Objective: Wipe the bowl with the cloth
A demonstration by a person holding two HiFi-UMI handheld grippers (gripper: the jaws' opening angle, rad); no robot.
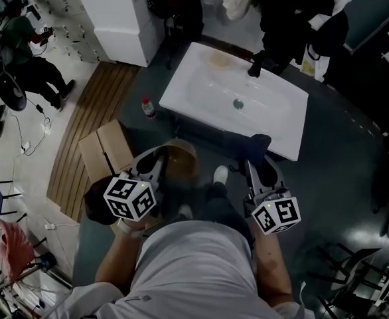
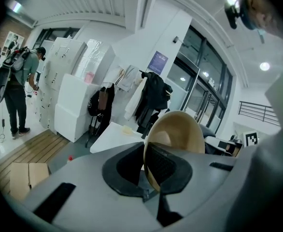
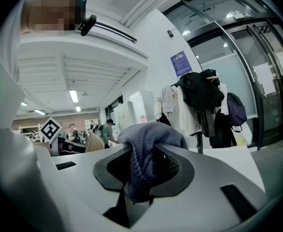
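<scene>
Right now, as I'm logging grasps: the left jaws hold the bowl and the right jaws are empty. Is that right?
Not quite. The left gripper does hold the bowl by its rim, but the right gripper is not empty: the right gripper view shows its jaws shut on the cloth.

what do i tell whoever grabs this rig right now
Left tool: shut on the rim of the tan round bowl, held on edge.
Right tool: shut on the grey-blue terry cloth, bunched between its jaws.
Both are held in the air in front of the person, short of the white rectangular sink.
Done: both things picked up.
Left: cloth and bowl are apart; bring them together and wipe.
</scene>
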